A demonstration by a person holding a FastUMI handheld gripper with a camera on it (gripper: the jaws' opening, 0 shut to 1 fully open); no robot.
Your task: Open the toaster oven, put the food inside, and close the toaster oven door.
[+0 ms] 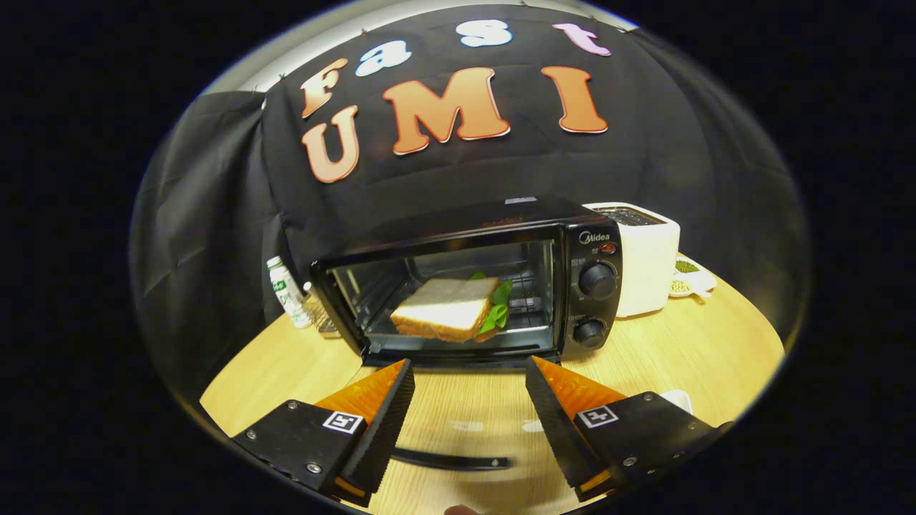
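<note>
gripper (469, 372) fingers apart, empty | sandwich (449, 307) in oven (572, 214) | door (458, 458) down | risk: fingers slip off handle, door drops back

One toaster oven (469, 282), one sandwich (445, 307), one bottle (286, 290).

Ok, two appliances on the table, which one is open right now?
The black toaster oven just beyond the open gripper: its door is folded down, with the sandwich on the rack inside. The white toaster beside it has no door.
</note>
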